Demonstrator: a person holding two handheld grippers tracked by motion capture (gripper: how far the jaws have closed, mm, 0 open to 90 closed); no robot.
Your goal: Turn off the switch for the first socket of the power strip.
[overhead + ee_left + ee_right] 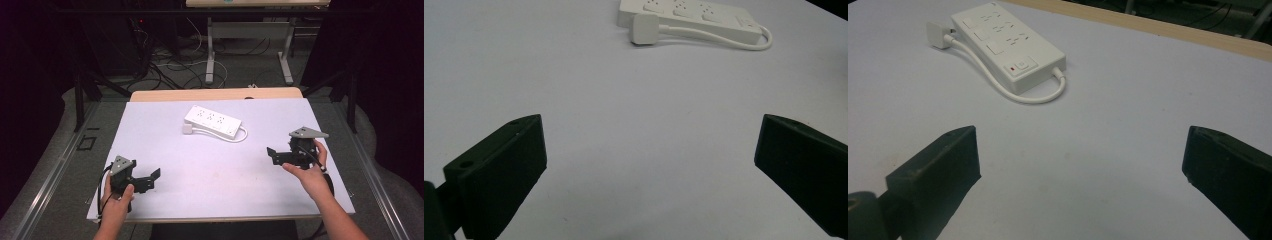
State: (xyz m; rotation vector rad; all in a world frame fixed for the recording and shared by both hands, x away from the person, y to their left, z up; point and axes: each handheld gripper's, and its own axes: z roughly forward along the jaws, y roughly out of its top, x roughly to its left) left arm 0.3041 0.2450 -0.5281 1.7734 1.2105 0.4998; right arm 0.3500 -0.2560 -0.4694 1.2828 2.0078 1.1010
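White power strip [213,121] lies untouched toward the far middle of the table [165,130], its short cord looped to a plug [187,129] beside it; left gripper [150,178] and right gripper [272,154], jaws wide apart and empty, hover near, so nothing looks begun.

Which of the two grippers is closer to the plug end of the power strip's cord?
The left gripper. The plug lies at the power strip's left end, on that gripper's side; the right gripper faces the switch end, where the cord loops out.
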